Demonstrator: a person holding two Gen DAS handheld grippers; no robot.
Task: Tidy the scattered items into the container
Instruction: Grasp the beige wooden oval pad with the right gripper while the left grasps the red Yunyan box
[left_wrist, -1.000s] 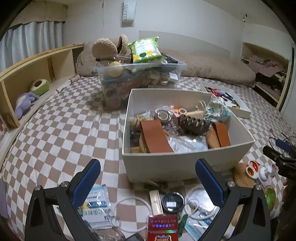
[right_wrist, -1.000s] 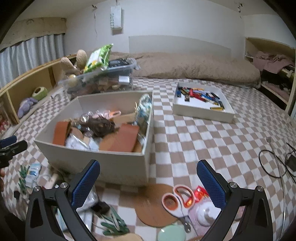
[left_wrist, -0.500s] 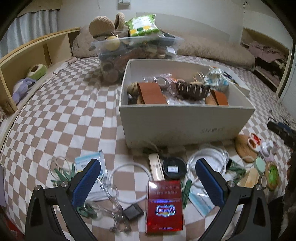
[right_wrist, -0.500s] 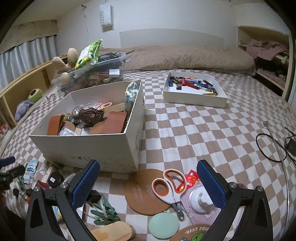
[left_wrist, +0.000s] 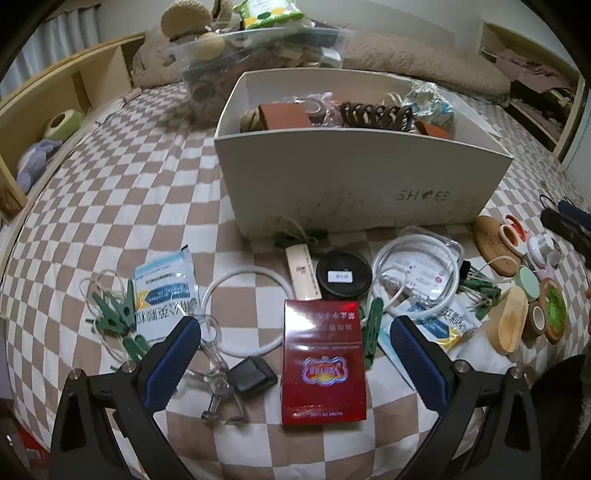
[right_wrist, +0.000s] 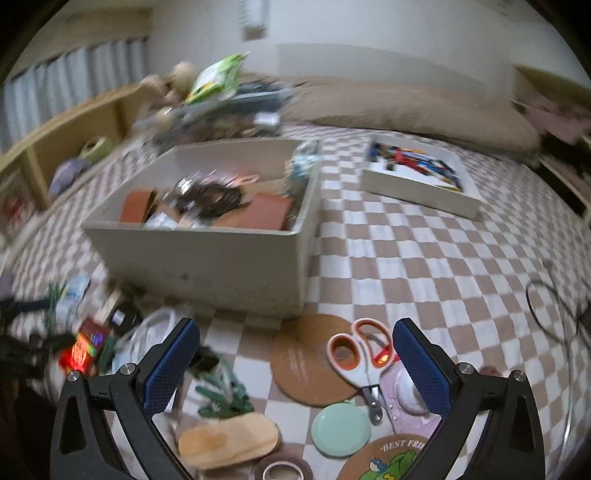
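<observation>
A white shoe box, partly filled with leather pieces and packets, stands on the checkered bed. In front of it lie loose items. My left gripper is open low over a red carton, which sits between its fingers without touching them. Around the carton lie a black round tin, a white ring, green clothespins and a coiled white cable. My right gripper is open above a cork mat, with orange-handled scissors and a mint disc close by.
A clear tub of snacks and a plush toy stands behind the box. A shallow white tray of coloured items lies to the right. Wooden shelves run along the left. A black cable lies at the far right.
Both grippers have dropped lower and pulled back toward the near edge. The left one now frames the red carton; the right one hangs over the cork mat and scissors. Both stay open.
</observation>
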